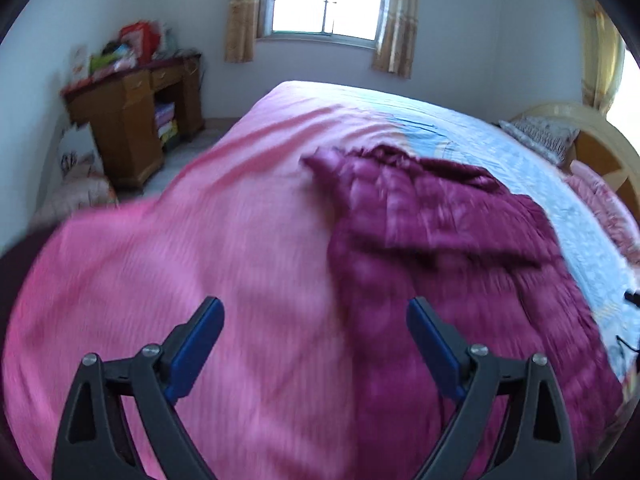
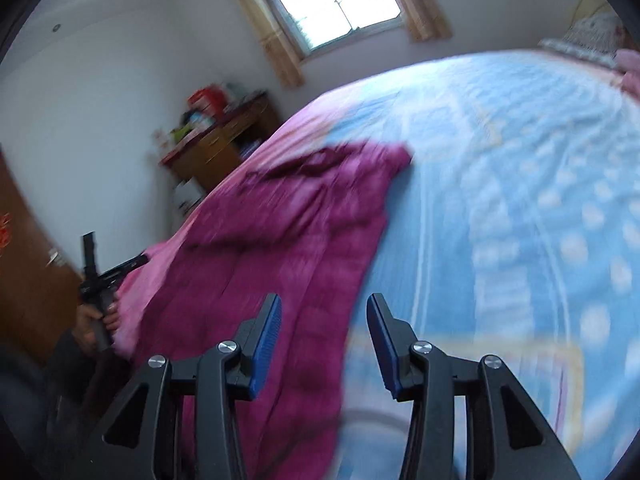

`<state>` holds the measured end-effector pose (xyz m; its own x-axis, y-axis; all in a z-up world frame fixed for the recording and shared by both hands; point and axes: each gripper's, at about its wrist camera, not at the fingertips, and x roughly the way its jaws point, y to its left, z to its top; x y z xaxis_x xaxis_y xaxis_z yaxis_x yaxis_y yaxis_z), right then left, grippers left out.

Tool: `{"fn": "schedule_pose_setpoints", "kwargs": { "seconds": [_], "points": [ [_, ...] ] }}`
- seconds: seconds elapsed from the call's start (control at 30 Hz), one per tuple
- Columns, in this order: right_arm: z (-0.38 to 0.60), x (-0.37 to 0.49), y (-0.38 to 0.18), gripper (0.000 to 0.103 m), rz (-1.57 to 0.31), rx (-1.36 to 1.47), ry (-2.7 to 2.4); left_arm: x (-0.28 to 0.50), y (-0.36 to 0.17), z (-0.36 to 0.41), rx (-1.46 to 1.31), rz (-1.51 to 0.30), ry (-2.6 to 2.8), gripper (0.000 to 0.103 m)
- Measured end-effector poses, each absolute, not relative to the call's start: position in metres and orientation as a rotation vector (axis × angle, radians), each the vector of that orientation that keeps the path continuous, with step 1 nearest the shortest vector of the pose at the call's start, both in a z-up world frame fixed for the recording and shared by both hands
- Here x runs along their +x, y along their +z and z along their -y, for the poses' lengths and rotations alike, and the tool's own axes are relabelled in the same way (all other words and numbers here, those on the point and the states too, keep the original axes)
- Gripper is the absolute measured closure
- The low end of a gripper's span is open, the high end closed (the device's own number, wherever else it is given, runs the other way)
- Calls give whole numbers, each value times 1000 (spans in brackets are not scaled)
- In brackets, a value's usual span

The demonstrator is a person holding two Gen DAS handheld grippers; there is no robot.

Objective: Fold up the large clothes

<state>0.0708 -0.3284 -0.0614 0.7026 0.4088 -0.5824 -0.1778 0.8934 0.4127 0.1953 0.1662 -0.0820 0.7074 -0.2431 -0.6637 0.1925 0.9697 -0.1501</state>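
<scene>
A large maroon padded garment (image 1: pixel 452 256) lies spread on the bed, partly folded over itself, its far end bunched toward the middle of the bed. My left gripper (image 1: pixel 316 320) hovers above its left edge, jaws wide open and nothing between them. In the right wrist view the same maroon garment (image 2: pixel 280 240) stretches from the near edge toward the far left. My right gripper (image 2: pixel 324 320) hangs over the garment's right border, jaws partly open and empty. The left gripper (image 2: pixel 108 268) shows at the left of that view, held by a hand. Both views are blurred.
The bed carries a pink cover (image 1: pixel 200 280) on the left and a light blue patterned cover (image 2: pixel 520 200) on the right. A pillow (image 1: pixel 540 136) lies by the headboard. A cluttered wooden desk (image 1: pixel 136 120) stands against the far wall under a curtained window (image 1: pixel 328 0).
</scene>
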Motion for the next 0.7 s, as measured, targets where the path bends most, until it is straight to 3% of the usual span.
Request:
{"fn": "schedule_pose_setpoints", "kwargs": {
  "seconds": [0.23,0.53,0.57,0.63,0.7],
  "points": [
    [314,17,-81,55,-764,355,408,130,-106,-169,-236,-769,-389,8],
    [321,-57,-18,54,-537,418,658,85,-110,-167,-199,-761,-434,8],
    [321,-64,-14,50,-539,395,644,80,-111,-168,-192,-756,-438,8],
    [318,-70,-16,18,-560,323,539,69,-112,-169,-189,-752,-452,8],
    [314,-67,-31,14,-588,296,447,59,-115,-170,-195,-755,-479,8]
  ]
}}
